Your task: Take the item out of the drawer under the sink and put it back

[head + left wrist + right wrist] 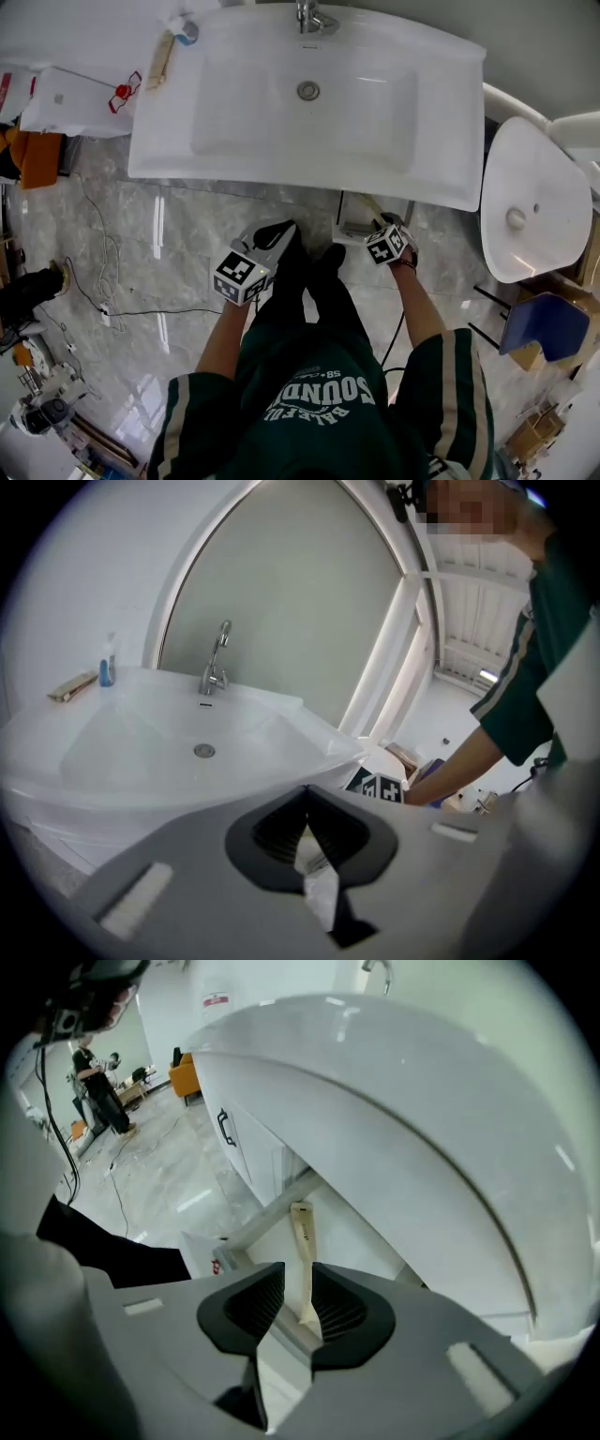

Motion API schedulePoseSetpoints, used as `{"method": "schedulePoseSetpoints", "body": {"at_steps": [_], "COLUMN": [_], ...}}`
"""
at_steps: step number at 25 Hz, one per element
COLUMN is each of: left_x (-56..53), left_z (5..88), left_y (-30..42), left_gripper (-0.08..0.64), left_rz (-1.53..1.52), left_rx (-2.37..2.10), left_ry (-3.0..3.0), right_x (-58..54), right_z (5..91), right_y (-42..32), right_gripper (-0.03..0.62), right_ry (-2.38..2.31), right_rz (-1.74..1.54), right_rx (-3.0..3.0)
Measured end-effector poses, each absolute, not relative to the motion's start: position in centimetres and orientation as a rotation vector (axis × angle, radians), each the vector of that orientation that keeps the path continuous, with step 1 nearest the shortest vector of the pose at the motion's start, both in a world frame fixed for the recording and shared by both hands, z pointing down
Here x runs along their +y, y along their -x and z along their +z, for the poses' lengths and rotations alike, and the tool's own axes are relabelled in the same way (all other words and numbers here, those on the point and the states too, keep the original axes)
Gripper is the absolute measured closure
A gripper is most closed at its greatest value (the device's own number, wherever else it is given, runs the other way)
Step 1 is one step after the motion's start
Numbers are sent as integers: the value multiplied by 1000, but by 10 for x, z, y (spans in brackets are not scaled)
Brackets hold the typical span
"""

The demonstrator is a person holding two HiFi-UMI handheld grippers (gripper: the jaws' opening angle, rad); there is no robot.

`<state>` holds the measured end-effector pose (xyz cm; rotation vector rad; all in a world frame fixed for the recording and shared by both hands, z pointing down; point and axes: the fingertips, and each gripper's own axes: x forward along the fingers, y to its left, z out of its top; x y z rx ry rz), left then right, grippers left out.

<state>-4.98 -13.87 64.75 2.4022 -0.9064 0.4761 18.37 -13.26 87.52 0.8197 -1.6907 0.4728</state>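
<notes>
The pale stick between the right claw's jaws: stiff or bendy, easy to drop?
The pale stick looks thin and straight, probably stiff and light. Its narrow, smooth-looking shaft might slip or twist in the right claw, whose jaws stand apart around it. It seems to stand on end, so a nudge may tip it.

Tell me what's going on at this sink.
A person stands at the white sink holding tongs in each hand. The right tongs reach into the open drawer under the basin. A slim cream stick stands between their jaws, which are apart and not clamped on it. The left tongs are shut, held in front of the sink and taking no part.
</notes>
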Motion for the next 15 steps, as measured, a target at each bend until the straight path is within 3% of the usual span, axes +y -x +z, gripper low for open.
{"method": "schedulePoseSetpoints", "body": {"at_steps": [6, 15], "left_x": [-148, -185], "left_z": [608, 543], "left_y": [56, 70], "left_gripper": [511, 511], "left_rz": [453, 334], "left_rx": [-930, -1009], "left_ry": [-2445, -2540], "right_x": [-113, -174], "right_z": [804, 652], "right_y": [-157, -125], "right_gripper": [589, 589], "right_ry": [-899, -1213], "right_rz": [553, 536], "right_rx": [-1807, -2079]}}
